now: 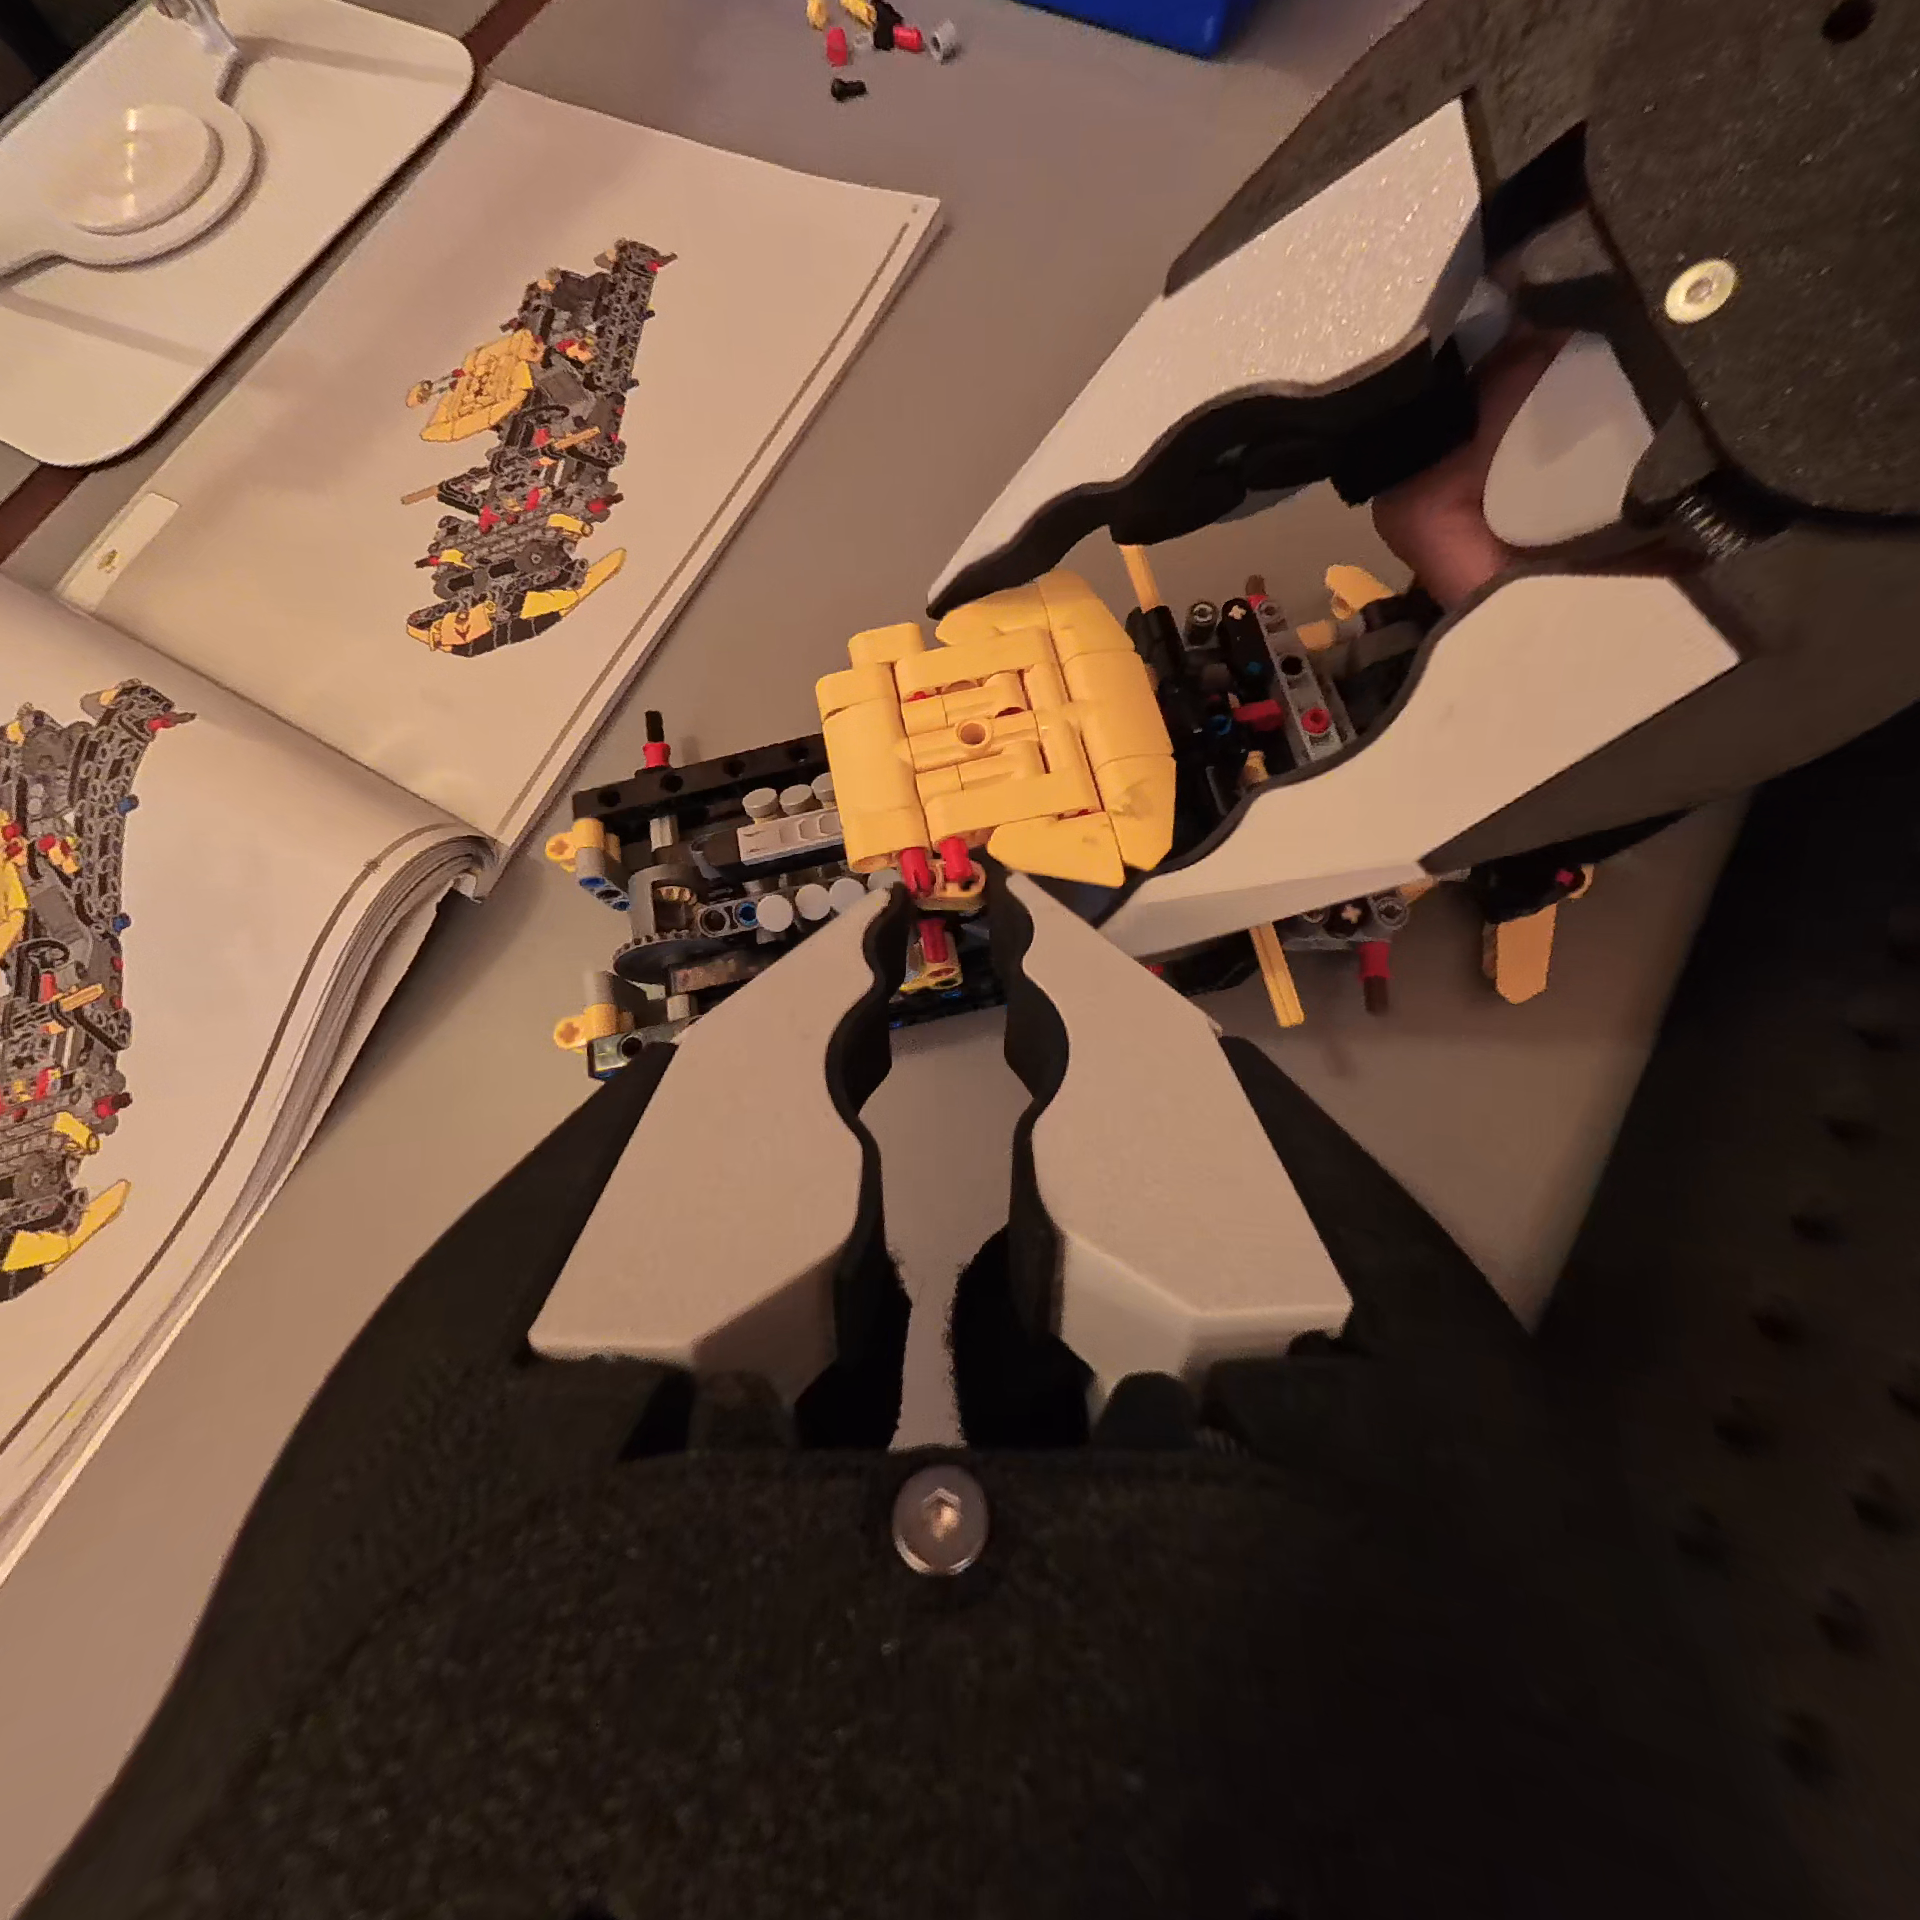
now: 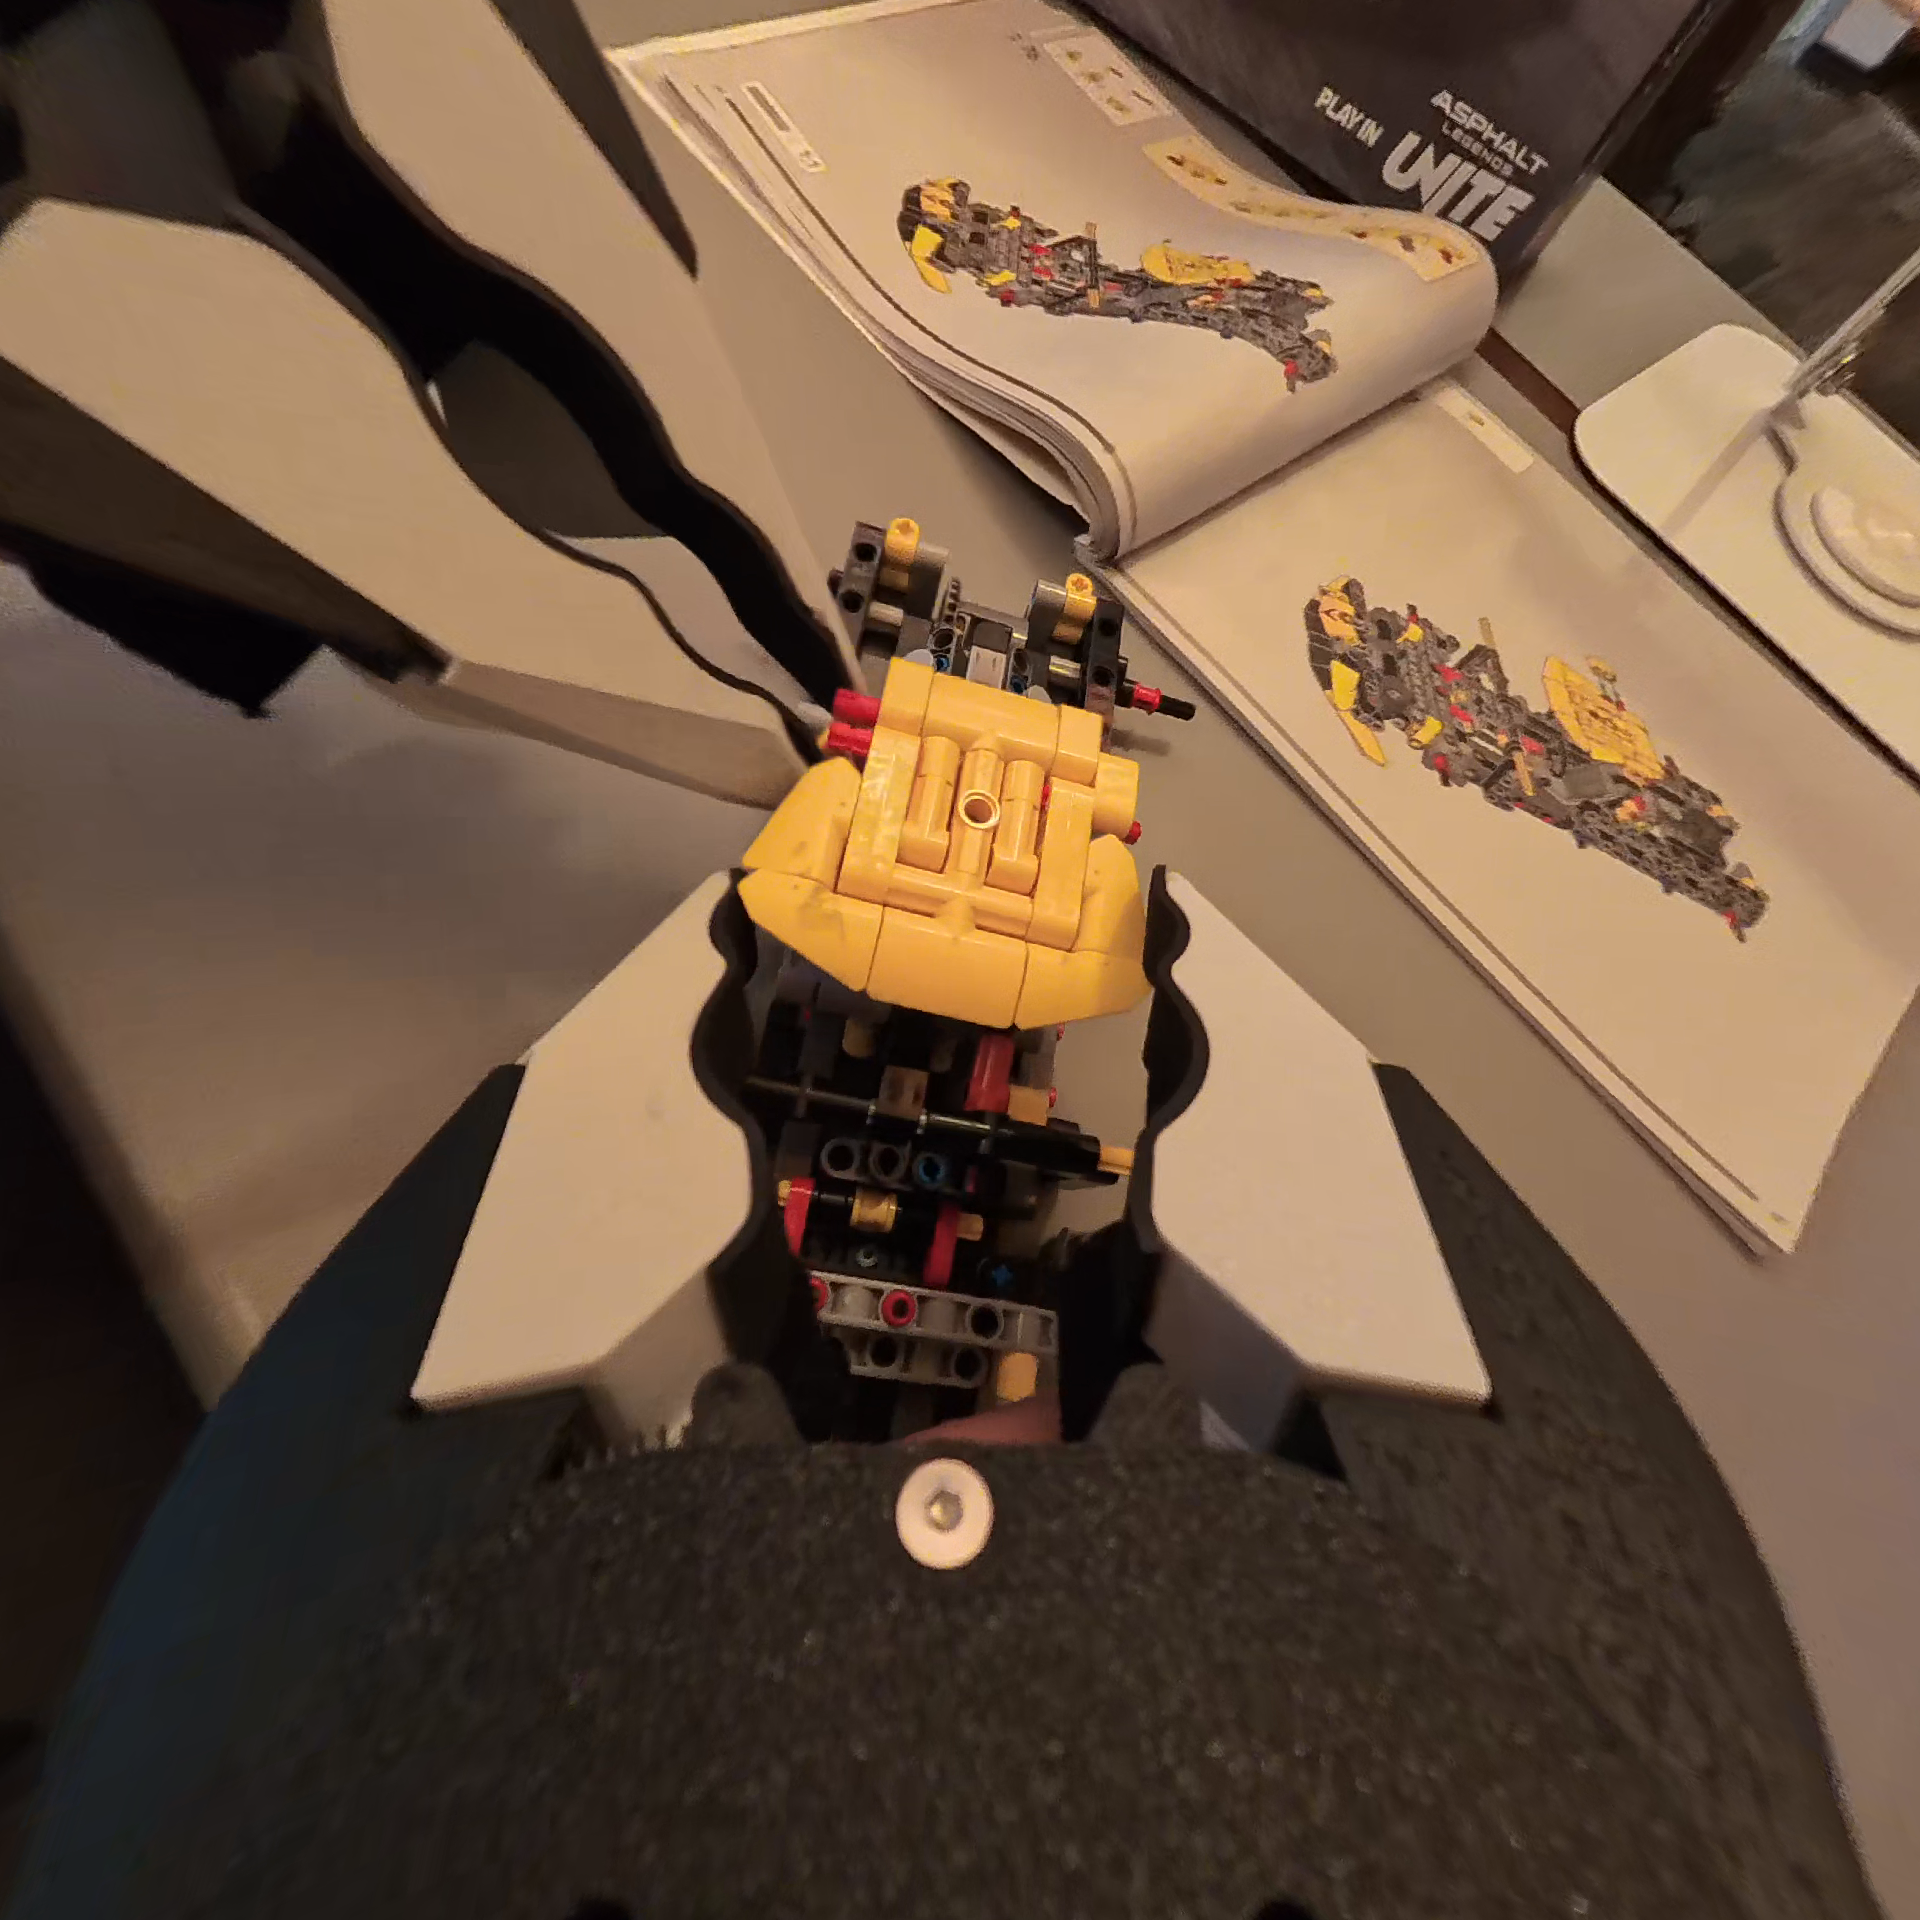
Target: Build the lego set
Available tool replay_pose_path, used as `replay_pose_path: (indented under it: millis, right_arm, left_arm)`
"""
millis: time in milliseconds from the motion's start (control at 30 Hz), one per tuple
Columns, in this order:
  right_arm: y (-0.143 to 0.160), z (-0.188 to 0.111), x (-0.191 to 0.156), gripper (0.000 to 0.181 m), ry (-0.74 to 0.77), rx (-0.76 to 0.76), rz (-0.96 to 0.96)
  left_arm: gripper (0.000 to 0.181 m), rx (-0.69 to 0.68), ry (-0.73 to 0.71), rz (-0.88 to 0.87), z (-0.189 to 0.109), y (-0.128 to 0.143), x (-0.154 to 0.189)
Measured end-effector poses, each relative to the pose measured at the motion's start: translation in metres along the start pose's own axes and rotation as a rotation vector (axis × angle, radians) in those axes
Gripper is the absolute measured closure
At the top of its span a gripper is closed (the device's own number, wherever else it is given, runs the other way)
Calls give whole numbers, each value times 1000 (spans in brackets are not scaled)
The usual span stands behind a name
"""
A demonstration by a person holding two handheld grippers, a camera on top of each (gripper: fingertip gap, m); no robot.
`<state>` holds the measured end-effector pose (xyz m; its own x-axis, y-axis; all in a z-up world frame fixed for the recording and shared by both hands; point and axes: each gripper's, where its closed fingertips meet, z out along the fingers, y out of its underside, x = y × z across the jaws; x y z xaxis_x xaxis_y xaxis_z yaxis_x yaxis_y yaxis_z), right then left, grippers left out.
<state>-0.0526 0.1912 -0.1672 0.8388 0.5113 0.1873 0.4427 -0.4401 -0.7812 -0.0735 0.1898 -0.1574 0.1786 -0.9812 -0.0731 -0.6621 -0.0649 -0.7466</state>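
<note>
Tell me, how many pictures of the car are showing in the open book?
2. One car picture is on the book's far page, the other on the near flat page beside the model. Other pages are hidden.

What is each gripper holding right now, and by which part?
The right gripper straddles the Lego car chassis just behind its yellow panel section. The left gripper pinches the red pins at that section's edge.

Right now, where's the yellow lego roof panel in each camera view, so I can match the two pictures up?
Left wrist view: the yellow roof panel sits just above centre, beyond the left gripper and between the right gripper's fingers.
Right wrist view: it lies at centre, at the tips of the right gripper.
Shared landmark: the open instruction booklet, left of the model in one view, right in the other.
</note>
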Motion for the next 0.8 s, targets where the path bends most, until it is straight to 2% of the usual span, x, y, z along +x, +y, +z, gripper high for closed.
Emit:
replay_pose_path:
  millis: [67,200,333,367,467,533,567,633,700,800]
  right_arm:
    - [3,-1,3,114,27,-20,-74]
    - [3,-1,1,113,35,-25,-96]
    - [-2,-9,-4,98,-2,-17,-96]
    - [-8,-16,-6,99,-19,5,-87]
    - [-33,-41,-24,113,-217,115,85]
    - [-53,-53,-30,138,-368,192,313]
    - [-62,-57,-38,141,-486,216,428]
    - [-65,-57,-62,141,-700,158,547]
    - [-66,-55,-73,141,-770,140,590]
    - [-80,-66,-73,146,-826,231,655]
  left_arm:
    - [167,-10,12,17,-1,1,1]
    - [167,-14,9,31,-4,4,2]
    - [166,3,-3,31,-14,8,5]
    - [167,23,-18,43,-20,7,5]
    - [167,105,-67,114,-46,-1,12]
    - [167,155,-115,189,-63,-7,19]
    - [167,170,-143,227,-69,-10,22]
    - [167,182,-200,294,-77,-15,26]
    - [167,167,-256,341,-82,-16,25]
    - [167,171,-270,384,-85,-16,30]
